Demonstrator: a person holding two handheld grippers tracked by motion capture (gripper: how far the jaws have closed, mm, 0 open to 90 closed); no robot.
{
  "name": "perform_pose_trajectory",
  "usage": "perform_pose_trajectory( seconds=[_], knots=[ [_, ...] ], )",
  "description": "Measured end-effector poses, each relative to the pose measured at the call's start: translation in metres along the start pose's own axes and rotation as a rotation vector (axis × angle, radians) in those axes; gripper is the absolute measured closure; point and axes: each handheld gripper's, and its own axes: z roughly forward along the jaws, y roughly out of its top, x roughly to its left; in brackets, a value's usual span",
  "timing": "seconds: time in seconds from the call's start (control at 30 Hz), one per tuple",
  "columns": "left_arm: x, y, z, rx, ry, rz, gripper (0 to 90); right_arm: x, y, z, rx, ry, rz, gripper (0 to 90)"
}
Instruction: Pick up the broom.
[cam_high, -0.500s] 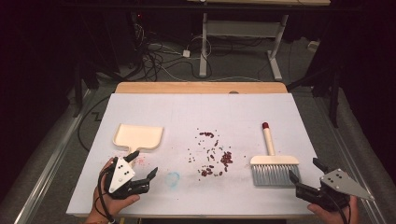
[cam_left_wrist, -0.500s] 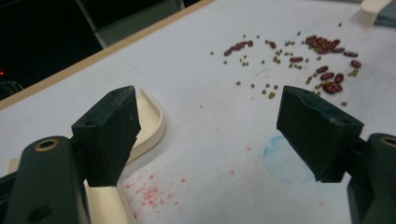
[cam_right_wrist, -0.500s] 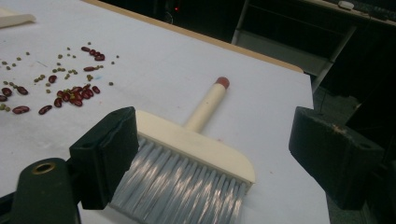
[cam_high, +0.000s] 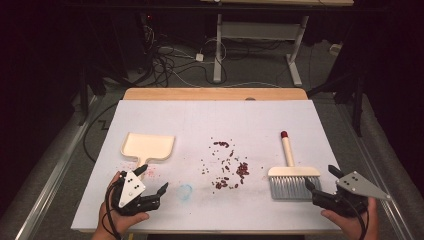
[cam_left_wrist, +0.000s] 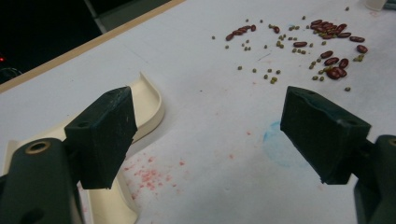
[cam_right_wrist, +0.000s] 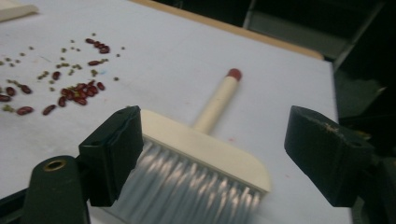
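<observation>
From above, the white table (cam_high: 215, 120) carries a cream plastic dustpan (cam_high: 148, 146) at about nine o'clock of a scatter of dark red beans and small green peas (cam_high: 229, 167), and a cream-handled hand brush with grey bristles (cam_high: 291, 175) at about three o'clock of it.

The left gripper view adds what the high view cannot resolve: the spill is two kinds of seed, glossy oblong red ones and tiny round olive ones (cam_left_wrist: 299, 46), plus faint pink speckles and a pale blue smudge (cam_left_wrist: 280, 144) on the matte tabletop. The dustpan's smooth curled rim (cam_left_wrist: 152, 105) lies right behind one black pad.

The right gripper view shows the brush's fine bristles (cam_right_wrist: 187, 186) (blurred here) and its red-tipped handle (cam_right_wrist: 219, 100) pointing to twelve o'clock.

The left gripper (cam_high: 150, 182) stands released, nothing between its jaws, at the dustpan's handle end. The right gripper (cam_high: 322, 180) is likewise spread wide and empty, just beside the bristles.

Since the earlier frame, both grippers sit much as they did, and the things on the table have not moved.
</observation>
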Motion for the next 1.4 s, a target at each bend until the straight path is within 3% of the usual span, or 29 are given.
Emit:
perform_pose_trajectory(
  seconds=[0.13,0.23,0.27,0.37,0.43,0.47,0.57,0.63,0.67,0.73,0.83,1.07,1.2,1.4],
  knots=[
    [0.0,0.001,0.0,-0.002,-0.003,-0.003,17.9,-0.003,0.017,0.021,0.08,0.05,0.05,25.1],
    [0.001,0.001,0.001,0.0,-0.016,-0.022,17.9,-0.002,0.031,0.04,0.151,0.038,0.058,28.6],
    [0.003,0.0,0.003,0.005,-0.026,-0.044,17.9,-0.004,0.038,0.051,0.184,0.033,0.079,29.5],
    [0.003,0.001,0.005,0.01,-0.029,-0.043,17.9,-0.014,0.05,0.087,0.282,0.021,0.128,31.5],
    [0.003,0.001,0.005,0.011,-0.03,-0.041,17.9,-0.019,0.054,0.111,0.354,0.005,0.134,33.2],
    [0.002,0.0,0.005,0.018,-0.031,-0.034,17.9,-0.022,0.055,0.127,0.421,-0.001,0.137,34.5],
    [0.003,-0.001,0.005,0.026,-0.034,-0.031,17.9,-0.032,0.051,0.158,0.54,-0.01,0.175,39.0],
    [0.002,-0.002,0.005,0.032,-0.036,-0.029,18.0,-0.034,0.047,0.169,0.567,0.04,0.235,43.6],
    [0.002,-0.002,0.005,0.032,-0.036,-0.029,18.0,-0.033,0.046,0.173,0.582,0.046,0.23,45.4],
    [0.002,-0.003,0.004,0.036,-0.034,-0.029,18.0,-0.028,0.044,0.179,0.597,0.025,0.186,51.7],
    [0.002,-0.003,0.003,0.037,-0.032,-0.031,18.1,-0.025,0.044,0.181,0.572,0.018,0.186,60.7],
    [0.0,-0.003,0.006,0.05,-0.034,-0.019,18.4,-0.022,0.041,0.182,0.537,0.01,0.198,64.5],
    [-0.001,-0.002,0.009,0.054,-0.044,-0.014,18.4,-0.022,0.041,0.182,0.521,0.026,0.196,69.8],
    [-0.001,-0.001,0.012,0.06,-0.054,-0.012,18.5,-0.025,0.039,0.179,0.489,0.052,0.194,69.9]
  ],
)
